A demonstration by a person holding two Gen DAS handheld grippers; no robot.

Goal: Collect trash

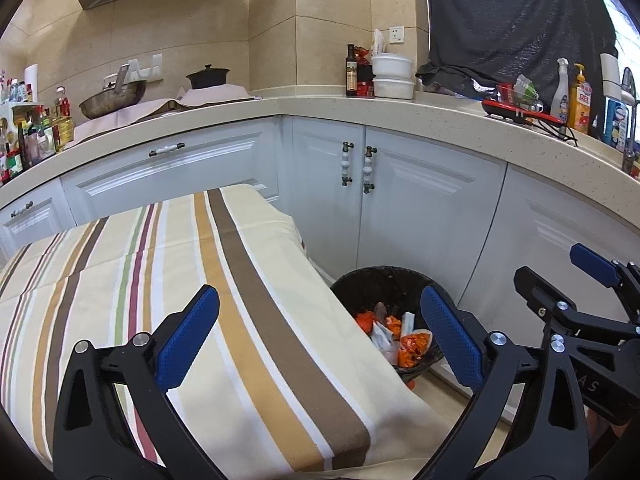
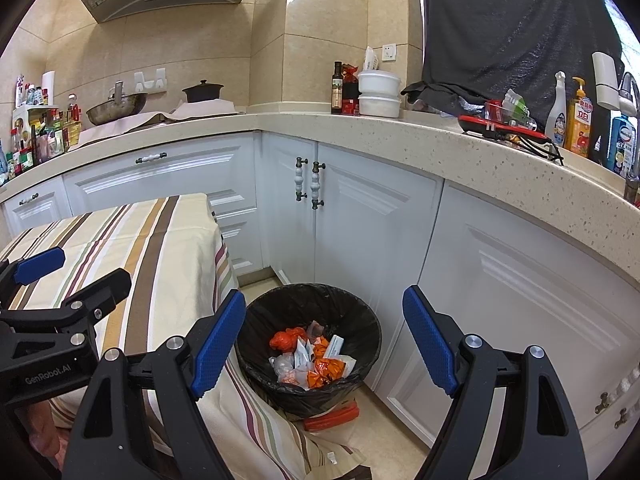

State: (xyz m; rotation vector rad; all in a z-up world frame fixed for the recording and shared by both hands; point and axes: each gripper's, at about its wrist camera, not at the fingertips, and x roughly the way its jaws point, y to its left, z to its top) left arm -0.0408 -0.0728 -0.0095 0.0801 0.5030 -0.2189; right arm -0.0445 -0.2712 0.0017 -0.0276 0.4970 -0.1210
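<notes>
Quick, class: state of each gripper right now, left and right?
Left gripper: open, holding nothing.
Right gripper: open, holding nothing, above the trash bin.

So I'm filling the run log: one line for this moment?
left tongs open, empty | right tongs open, empty | wrappers in bin

A bin (image 2: 308, 344) is set on the floor in front of the cabinets (image 2: 360, 232), just right of the table (image 2: 132, 248), and wrappers (image 2: 312, 360) are held inside it. Behind and above the cabinets, the counter (image 2: 400, 136) is run along the wall; a wok (image 2: 116, 108) and pot (image 2: 202, 91) are placed at its left, tubs (image 2: 379, 94) stacked at its corner, bottles (image 2: 568, 120) at its right. Both grippers are held over the near table edge and bin, the left gripper (image 1: 320, 340) to the left of the right gripper (image 2: 324, 340).
</notes>
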